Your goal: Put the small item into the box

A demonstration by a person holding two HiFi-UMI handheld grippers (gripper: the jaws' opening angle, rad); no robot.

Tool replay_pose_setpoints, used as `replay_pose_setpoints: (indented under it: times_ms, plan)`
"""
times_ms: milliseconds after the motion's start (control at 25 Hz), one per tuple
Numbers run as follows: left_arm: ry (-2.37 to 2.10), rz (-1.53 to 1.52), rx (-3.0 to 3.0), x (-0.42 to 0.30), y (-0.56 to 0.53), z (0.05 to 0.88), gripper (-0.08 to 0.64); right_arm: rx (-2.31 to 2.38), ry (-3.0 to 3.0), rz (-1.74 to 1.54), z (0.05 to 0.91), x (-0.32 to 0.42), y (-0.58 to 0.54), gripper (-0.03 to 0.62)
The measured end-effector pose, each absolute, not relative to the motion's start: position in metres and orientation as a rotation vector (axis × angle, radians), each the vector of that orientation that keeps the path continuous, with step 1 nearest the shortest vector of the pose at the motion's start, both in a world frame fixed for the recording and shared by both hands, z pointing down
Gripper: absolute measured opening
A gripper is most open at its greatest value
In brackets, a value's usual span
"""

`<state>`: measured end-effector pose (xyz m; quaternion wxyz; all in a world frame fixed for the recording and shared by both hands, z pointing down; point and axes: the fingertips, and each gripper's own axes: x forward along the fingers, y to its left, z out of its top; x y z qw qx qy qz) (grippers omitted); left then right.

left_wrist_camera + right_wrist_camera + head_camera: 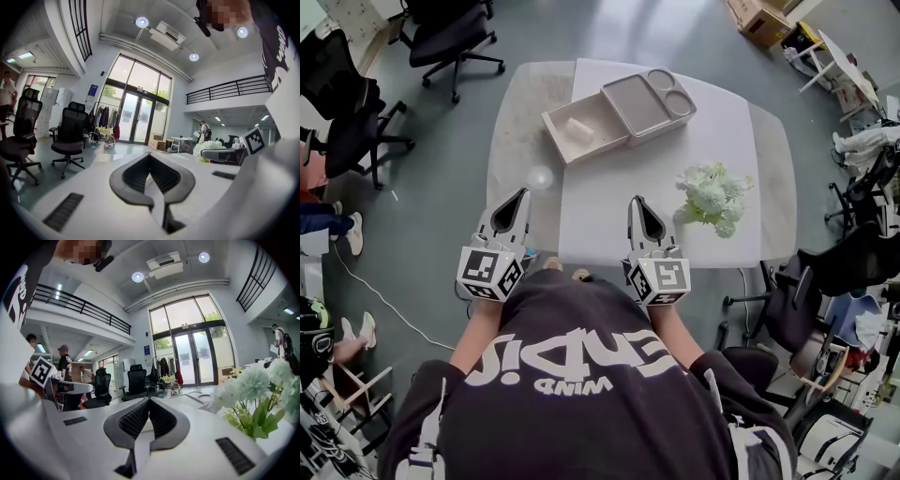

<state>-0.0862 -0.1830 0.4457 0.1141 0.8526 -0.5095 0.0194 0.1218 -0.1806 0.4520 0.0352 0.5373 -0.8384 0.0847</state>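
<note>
My left tongs (523, 193) and right tongs (635, 201) are closed on nothing. Only from overhead do I see the box (592, 150), with perhaps a small item (577, 128) inside.

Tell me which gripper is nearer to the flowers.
Right. The right gripper is close beside the flowers, on their left. The left gripper is much farther to the left, beyond the right one.

Head view steeply down onto table (609, 202); both gripper views low, level across it.
</note>
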Motion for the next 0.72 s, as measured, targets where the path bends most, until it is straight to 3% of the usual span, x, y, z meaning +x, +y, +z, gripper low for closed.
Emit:
replay_pose_setpoints:
  times_ms: [720]
  plan:
    - [-1.513, 0.064, 2.463, -0.0958, -0.1801, 0.4436, 0.009, 1.626, -2.57, 0.278, 0.4534, 0.1198, -0.1736, 0.023]
